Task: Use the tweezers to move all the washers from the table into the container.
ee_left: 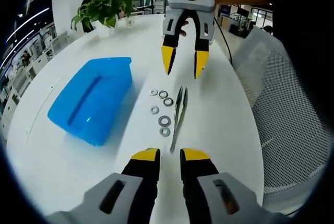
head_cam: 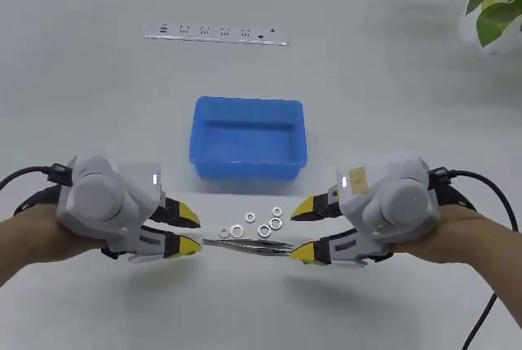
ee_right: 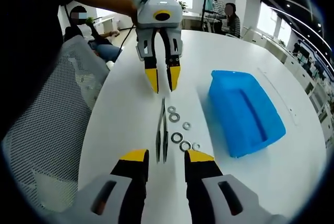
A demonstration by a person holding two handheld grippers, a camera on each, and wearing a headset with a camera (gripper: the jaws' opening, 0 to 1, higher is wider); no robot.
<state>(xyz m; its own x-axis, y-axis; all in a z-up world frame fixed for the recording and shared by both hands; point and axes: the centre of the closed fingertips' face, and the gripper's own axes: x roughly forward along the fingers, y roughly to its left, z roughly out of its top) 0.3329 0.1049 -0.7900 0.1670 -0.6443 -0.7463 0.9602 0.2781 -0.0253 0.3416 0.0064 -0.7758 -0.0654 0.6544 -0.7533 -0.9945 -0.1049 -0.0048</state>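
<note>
Jaws of left gripper (head_cam: pixel 186 230) and right gripper (head_cam: pixel 306 230) gape empty, flanking tweezers (head_cam: pixel 245 243) on open table (head_cam: pixel 98 97).

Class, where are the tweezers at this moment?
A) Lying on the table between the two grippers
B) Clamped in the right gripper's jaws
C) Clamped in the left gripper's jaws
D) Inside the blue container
A: the tweezers lie flat on the table beside the washers, between the left gripper and the right gripper, whose jaws stand open.
</note>
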